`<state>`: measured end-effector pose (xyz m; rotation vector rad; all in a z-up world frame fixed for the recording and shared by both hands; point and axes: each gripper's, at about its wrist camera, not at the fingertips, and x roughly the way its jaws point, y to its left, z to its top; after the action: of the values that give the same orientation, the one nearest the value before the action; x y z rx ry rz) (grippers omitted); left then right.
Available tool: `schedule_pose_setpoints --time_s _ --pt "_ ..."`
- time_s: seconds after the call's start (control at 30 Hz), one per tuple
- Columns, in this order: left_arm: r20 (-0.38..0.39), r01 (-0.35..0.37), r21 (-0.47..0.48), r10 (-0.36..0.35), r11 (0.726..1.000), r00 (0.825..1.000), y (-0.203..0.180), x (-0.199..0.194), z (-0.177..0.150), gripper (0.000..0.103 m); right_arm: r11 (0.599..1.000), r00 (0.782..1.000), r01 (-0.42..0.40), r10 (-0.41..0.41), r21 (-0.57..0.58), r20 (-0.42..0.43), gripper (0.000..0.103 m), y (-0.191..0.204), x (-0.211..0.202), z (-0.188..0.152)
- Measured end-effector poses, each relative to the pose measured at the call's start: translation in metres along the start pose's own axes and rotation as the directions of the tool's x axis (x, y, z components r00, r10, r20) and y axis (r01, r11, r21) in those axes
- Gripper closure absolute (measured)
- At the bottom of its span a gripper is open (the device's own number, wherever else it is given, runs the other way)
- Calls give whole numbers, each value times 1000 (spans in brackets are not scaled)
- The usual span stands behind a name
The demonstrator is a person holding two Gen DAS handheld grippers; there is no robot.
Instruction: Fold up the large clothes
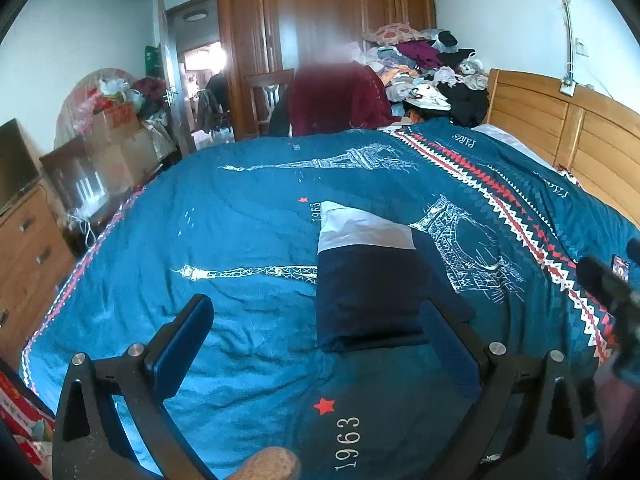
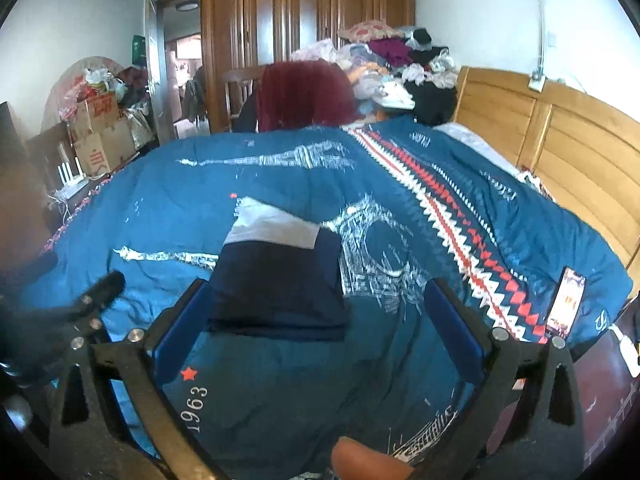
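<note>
Both wrist views: jaws wide, empty.

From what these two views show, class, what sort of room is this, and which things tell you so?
Most likely a home bedroom: a bed under a blue Eiffel Tower-print quilt, a slatted wooden headboard, and a tall brown wooden wardrobe behind a heap of loose clothes.

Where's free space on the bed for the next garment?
Free: the quilt left of the folded garment, out to the bed's left edge, and the near strip by the red star. Crowded: the clothes pile at the far corner; a phone lies on the right edge.
</note>
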<state>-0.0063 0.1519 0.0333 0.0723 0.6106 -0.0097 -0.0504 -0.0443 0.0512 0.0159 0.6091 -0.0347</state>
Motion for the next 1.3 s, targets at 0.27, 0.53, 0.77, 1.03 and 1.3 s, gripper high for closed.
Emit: schedule_pose_setpoints --time_s 0.27,0.53,0.77,1.03,1.3 --pt "-6 -3 5 3 1000 1000 -2 0 -3 0 1000 996 -3 3 4 -88 0 1 17 -20" --pt "-4 -3 5 3 1000 1000 -2 0 -4 0 1000 991 -4 8 31 -134 0 1 22 -26" --pt "-4 -5 15 5 1000 1000 -3 0 -7 0 1000 990 -1 6 31 -139 0 2 22 -28" --pt "2 -2 18 2 1000 1000 -3 -3 -7 0 999 990 0 4 33 -142 0 2 23 -28" --pt "12 3 26 -3 1000 1000 -6 -5 -6 0 999 990 0 5 32 -142 0 1 23 -27"
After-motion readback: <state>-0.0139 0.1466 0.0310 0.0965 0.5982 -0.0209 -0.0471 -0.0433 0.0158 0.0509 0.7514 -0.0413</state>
